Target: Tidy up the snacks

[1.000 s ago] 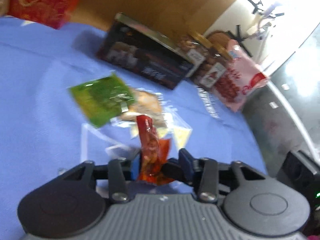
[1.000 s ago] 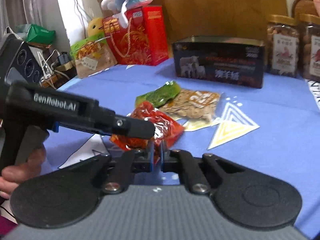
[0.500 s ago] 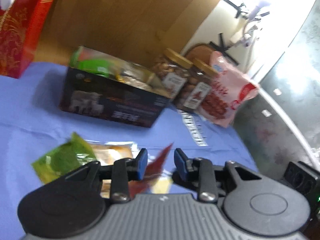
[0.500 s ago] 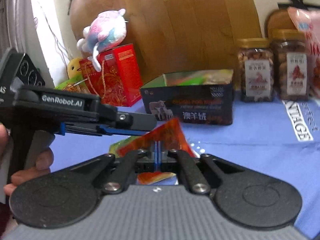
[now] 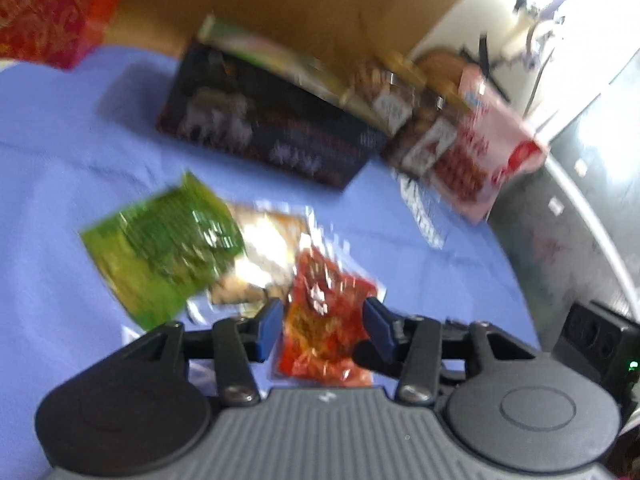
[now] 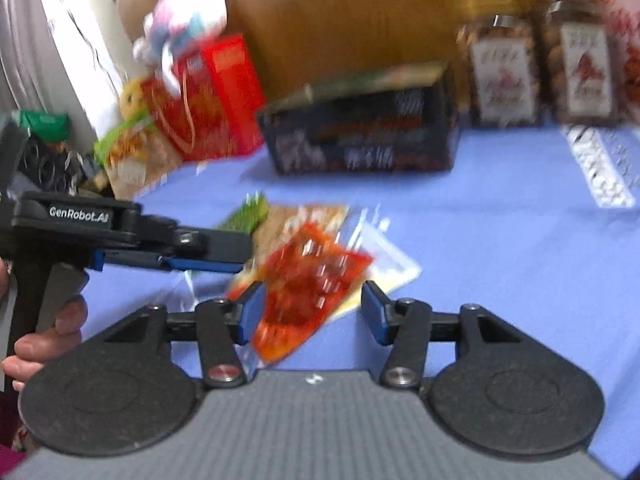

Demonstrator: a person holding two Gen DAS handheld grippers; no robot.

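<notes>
A red snack packet (image 5: 324, 320) lies loose between the spread fingers of my left gripper (image 5: 324, 326), which is open. In the right wrist view the same red packet (image 6: 308, 292) sits between the spread fingers of my right gripper (image 6: 312, 312), also open; whether it rests on the cloth or hangs in the air I cannot tell. A green packet (image 5: 164, 248) and a tan packet (image 5: 264, 256) lie just beyond. A dark open box (image 5: 264, 136) holding packets stands farther back; it also shows in the right wrist view (image 6: 368, 136).
Blue tablecloth (image 5: 60, 160) covers the table. Two nut jars (image 6: 540, 68) and a pink bag (image 5: 484, 152) stand at the back right. A red gift box (image 6: 212, 100) with a plush toy (image 6: 184, 28) stands back left. The left gripper body (image 6: 120, 236) reaches in from the left.
Both grippers have opened and let go of the red packet, which they held raised half a second ago. The packet is now lower, near the other packets. Both views are motion-blurred.
</notes>
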